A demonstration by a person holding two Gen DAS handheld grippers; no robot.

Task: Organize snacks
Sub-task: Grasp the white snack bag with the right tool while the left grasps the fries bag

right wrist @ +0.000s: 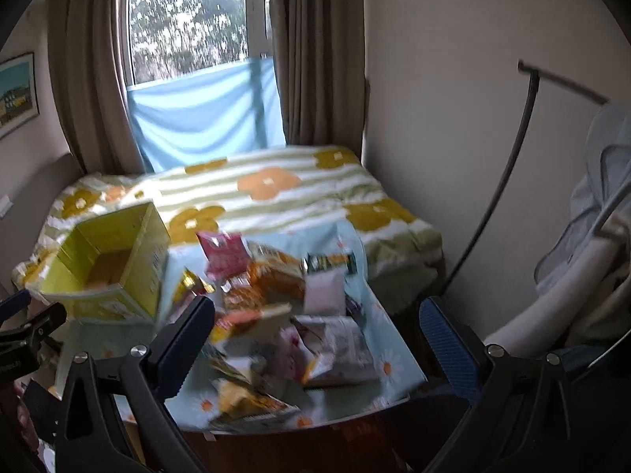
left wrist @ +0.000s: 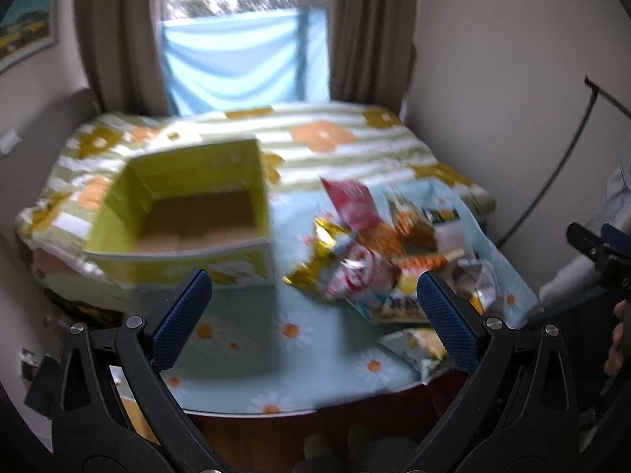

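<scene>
currently your left gripper (left wrist: 313, 315) and right gripper (right wrist: 315, 339) hang above the bench (left wrist: 244, 339), jaws wide, holding nothing. snack packets (right wrist: 276, 315) lie heaped right of the empty yellow box (left wrist: 189, 216). judged: no packet moved; next, grasp one.

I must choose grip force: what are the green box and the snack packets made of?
Green box: probably cardboard, matte; its inner floor is raw brown and its walls fold flat. Snack packets: seemingly thin plastic or foil film, glossy; they crinkle, and the gold one glints.
</scene>
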